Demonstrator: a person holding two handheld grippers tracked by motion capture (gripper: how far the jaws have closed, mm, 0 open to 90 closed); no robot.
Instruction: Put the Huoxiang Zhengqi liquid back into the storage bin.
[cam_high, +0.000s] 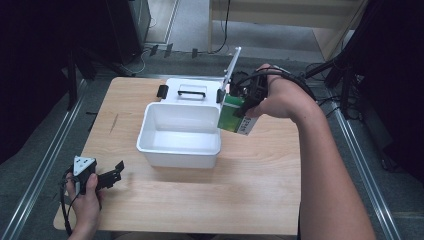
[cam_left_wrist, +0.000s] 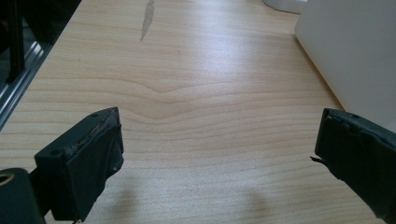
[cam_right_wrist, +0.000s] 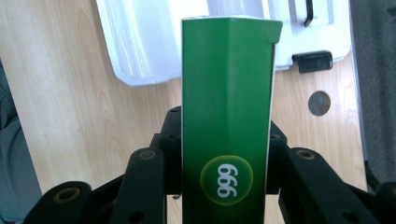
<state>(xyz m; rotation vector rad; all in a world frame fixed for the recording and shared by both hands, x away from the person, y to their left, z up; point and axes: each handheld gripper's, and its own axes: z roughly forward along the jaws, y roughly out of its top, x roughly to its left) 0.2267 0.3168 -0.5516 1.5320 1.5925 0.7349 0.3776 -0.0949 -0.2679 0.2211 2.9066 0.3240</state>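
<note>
- 1 green carton clamped between the jaws of the right gripper; the white digits on its yellow-green roundel read "999" or "666" depending on which way up, can't settle which.
- High view: same carton has a white end panel with dark print, too small to read.
- Right gripper holds the carton off the table, just at the right rim of the white bin; carton's lower left corner overlaps that rim, contact can't be told.
- Beyond the right gripper's jaws: the bin's lid lies flat against the bin's far side, black handle on top, black latch at its edge.
- Round hole in the wooden table right of the carton, near the table edge.
- Left gripper jaws wide apart, nothing between them, bare wood ahead.
- White bin wall sits ahead-right of the left gripper, near its right jaw; table edge runs along the left.
- Left gripper near the front left corner, well apart from the carton.
- Bin interior open and roomy left of the carton.
</note>
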